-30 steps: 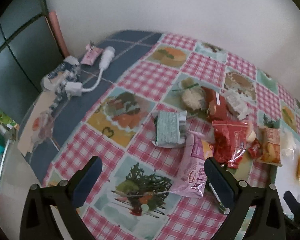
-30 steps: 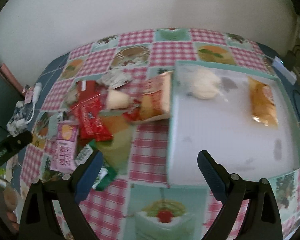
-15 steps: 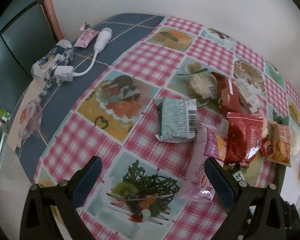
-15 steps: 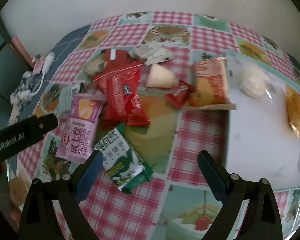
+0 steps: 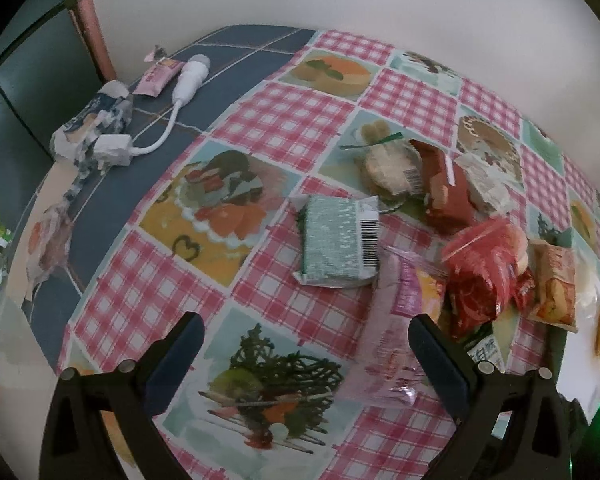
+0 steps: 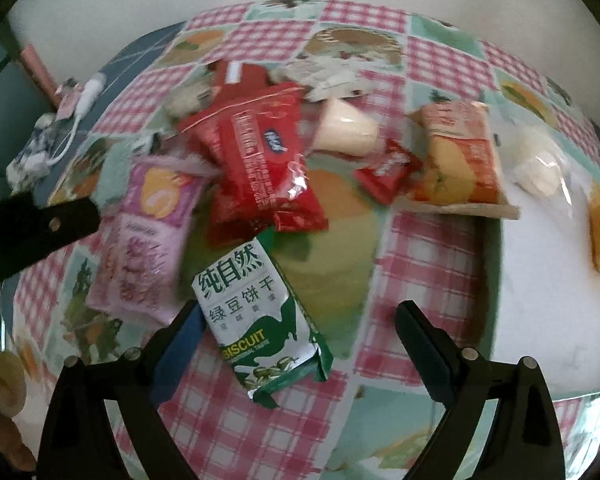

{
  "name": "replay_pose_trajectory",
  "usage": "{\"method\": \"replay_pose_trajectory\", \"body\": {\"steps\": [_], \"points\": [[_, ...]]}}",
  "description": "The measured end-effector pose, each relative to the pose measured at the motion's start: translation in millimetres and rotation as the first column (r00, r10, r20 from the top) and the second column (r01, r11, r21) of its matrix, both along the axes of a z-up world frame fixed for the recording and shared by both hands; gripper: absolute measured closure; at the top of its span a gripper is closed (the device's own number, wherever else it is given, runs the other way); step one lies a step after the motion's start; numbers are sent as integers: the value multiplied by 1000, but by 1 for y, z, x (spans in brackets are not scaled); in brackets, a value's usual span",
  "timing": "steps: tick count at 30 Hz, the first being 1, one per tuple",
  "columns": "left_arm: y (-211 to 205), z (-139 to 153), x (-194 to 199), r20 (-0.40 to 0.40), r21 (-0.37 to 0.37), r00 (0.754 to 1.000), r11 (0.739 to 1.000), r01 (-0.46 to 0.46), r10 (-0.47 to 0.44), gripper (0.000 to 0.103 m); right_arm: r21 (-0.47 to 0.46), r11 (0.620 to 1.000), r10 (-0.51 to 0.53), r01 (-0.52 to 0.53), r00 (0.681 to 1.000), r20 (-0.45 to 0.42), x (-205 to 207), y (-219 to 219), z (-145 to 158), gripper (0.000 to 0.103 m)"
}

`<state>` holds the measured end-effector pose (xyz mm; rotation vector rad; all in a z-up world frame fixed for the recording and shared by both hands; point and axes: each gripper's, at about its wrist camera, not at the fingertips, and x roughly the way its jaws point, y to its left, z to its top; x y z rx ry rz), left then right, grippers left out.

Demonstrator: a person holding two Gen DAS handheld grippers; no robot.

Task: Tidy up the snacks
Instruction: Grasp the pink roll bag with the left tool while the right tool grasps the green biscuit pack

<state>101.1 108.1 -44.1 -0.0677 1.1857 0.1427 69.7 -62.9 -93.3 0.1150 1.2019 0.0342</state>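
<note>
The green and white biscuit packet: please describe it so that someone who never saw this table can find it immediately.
On the checked tablecloth, snacks lie heaped left of a white tray. At the heap's near edge, the biscuit packet lies just in front of the open right gripper, below the red packets and right of the pink one. Only it is green and white, printed BISCUIT.

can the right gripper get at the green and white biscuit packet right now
Probably yes. The right gripper is open, and the green and white biscuit packet lies flat on the checked tablecloth between its fingers, nearer the left one. Nothing lies on top of the packet; its far end just touches the red foil packet.
</note>
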Motion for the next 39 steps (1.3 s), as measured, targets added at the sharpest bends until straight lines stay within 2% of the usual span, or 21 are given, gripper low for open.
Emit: {"method": "replay_pose_trajectory", "body": {"steps": [6, 13, 16, 17, 22, 23, 25, 27, 28, 31, 39], "points": [[-18, -10, 4, -31, -33, 998, 998, 53, -54, 0, -17, 1000, -11, 11, 1000, -4, -2, -6, -1, 8], [-30, -32, 10, -98, -26, 994, 998, 55, -58, 0, -51, 998, -23, 24, 1000, 5, -2, -5, -1, 8], [-34, -38, 12, -107, -10, 992, 998, 69, -69, 3, -43, 999, -21, 21, 1000, 3, -2, -8, 0, 8], [-36, -39, 13, -110, -4, 991, 997, 75, -75, 8, -42, 999, -18, 18, 1000, 7, -2, -7, 0, 8], [-43, -42, 13, -117, -12, 988, 995, 99, -99, 24, -28, 1000, -6, 7, 1000, 23, -1, -1, 3, 24], [-43, -41, 14, -116, -17, 988, 995, 99, -100, 32, -26, 1000, -2, 3, 1000, 23, -2, 2, 3, 26], [-44, -40, 13, -112, -30, 988, 995, 99, -102, 38, -18, 1000, 5, -5, 1000, 22, -1, 3, 4, 40], [-46, -38, 11, -108, -41, 988, 994, 102, -106, 49, -14, 1000, 9, -9, 1000, 22, 0, 5, 6, 48], [-46, -37, 11, -104, -36, 989, 994, 104, -107, 50, -11, 1000, 10, -10, 1000, 23, 0, 5, 6, 53], [-48, -31, 10, -94, -35, 990, 994, 106, -109, 53, -2, 1000, 12, -12, 1000, 23, -1, 5, 8, 58], [-36, -17, 4, -47, -49, 996, 996, 73, -76, 55, 18, 1000, 1, -2, 999, 34, -4, -2, 16, 61]]}}
